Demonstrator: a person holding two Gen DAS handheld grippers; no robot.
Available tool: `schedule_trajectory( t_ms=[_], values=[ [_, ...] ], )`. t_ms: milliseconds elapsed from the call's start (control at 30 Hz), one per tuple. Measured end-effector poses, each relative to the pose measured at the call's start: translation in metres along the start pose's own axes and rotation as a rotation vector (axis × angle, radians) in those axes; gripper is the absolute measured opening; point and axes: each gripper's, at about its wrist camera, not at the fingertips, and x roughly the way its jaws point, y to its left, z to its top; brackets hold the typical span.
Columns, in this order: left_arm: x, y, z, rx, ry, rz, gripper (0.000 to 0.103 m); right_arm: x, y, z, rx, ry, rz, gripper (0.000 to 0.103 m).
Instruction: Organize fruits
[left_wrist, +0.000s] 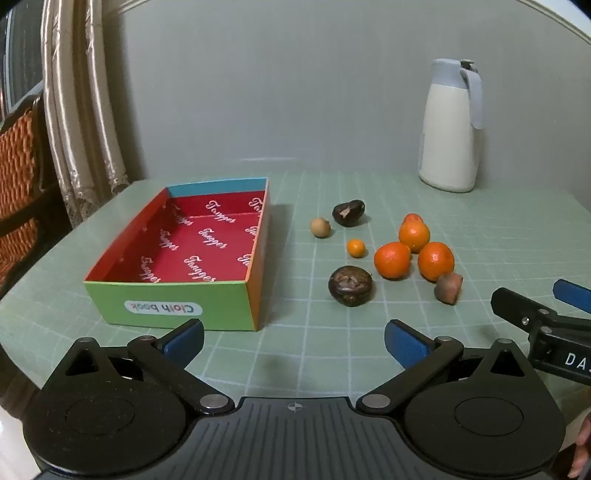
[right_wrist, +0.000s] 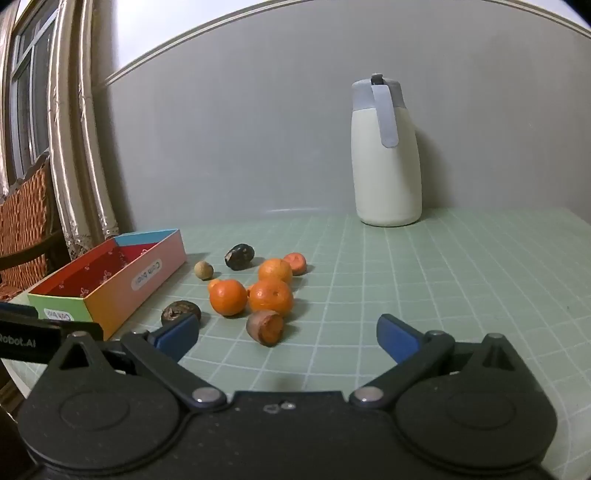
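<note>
A colourful open box with a red lining stands on the left of the green grid mat; it also shows in the right wrist view. Right of it lie three oranges, a tiny orange fruit, a tan round fruit, two dark brown fruits and a cut brownish piece. My left gripper is open and empty, in front of the box and fruits. My right gripper is open and empty, just before the cut piece.
A white jug with a grey lid and handle stands at the back right by the grey wall. A curtain and a wicker chair are off the table's left edge. The right gripper shows in the left wrist view.
</note>
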Motion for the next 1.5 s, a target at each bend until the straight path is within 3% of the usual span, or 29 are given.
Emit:
schedule_trajectory(
  t_ms=[300,1500],
  values=[
    [-0.005,0.012,-0.005,-0.03,-0.009,-0.035,0.103,-0.005,0.001,-0.002,-0.014,0.001,0.001,0.103],
    [-0.008,0.011,-0.007,-0.012,-0.016,-0.03,0.103,-0.004,-0.003,0.0,-0.001,0.0,-0.006,0.103]
  ],
)
